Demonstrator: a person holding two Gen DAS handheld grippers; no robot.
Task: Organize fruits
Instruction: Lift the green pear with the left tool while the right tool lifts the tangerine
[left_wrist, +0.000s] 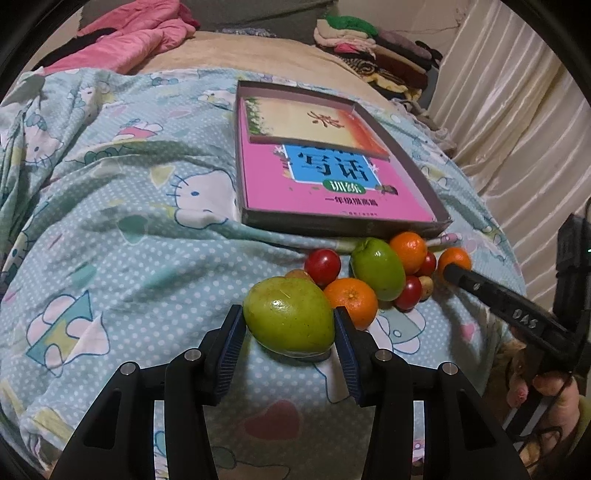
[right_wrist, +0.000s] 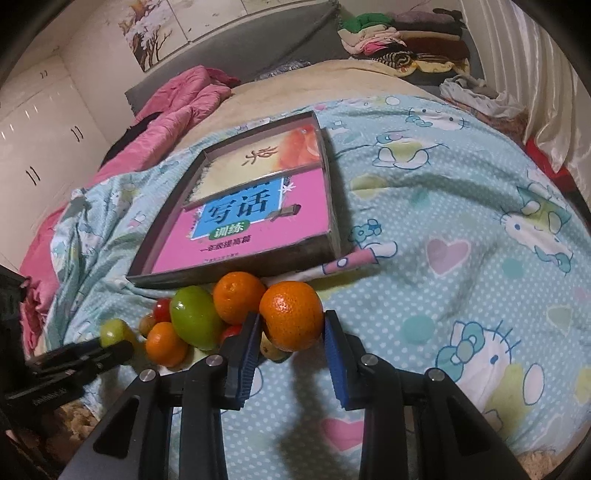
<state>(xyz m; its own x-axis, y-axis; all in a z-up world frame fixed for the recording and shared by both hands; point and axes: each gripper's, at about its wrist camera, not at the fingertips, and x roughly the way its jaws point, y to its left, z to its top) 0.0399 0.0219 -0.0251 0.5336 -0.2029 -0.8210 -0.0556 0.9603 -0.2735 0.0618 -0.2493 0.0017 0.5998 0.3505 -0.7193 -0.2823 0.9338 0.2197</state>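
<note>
My left gripper (left_wrist: 289, 318) is shut on a big green fruit (left_wrist: 288, 325), its blue pads pressing both sides just above the bedspread. My right gripper (right_wrist: 292, 320) is shut on an orange (right_wrist: 291, 314) at the right end of the fruit heap. The heap holds another green fruit (left_wrist: 378, 267), two more oranges (left_wrist: 352, 301), red cherry tomatoes (left_wrist: 323, 266) and a small yellowish fruit (left_wrist: 426, 286). Behind it lies a shallow cardboard box (left_wrist: 343, 226) with a pink book (left_wrist: 332, 192) inside. The left gripper shows at the left edge of the right wrist view, holding its green fruit (right_wrist: 110, 331).
Everything lies on a bed with a pale blue cartoon-print bedspread (left_wrist: 129, 240). A pink quilt (left_wrist: 140, 33) is bunched at the far left and folded clothes (left_wrist: 369, 48) are stacked at the far right. A cream curtain (left_wrist: 517, 110) hangs on the right; white wardrobes (right_wrist: 44, 122) stand on the left.
</note>
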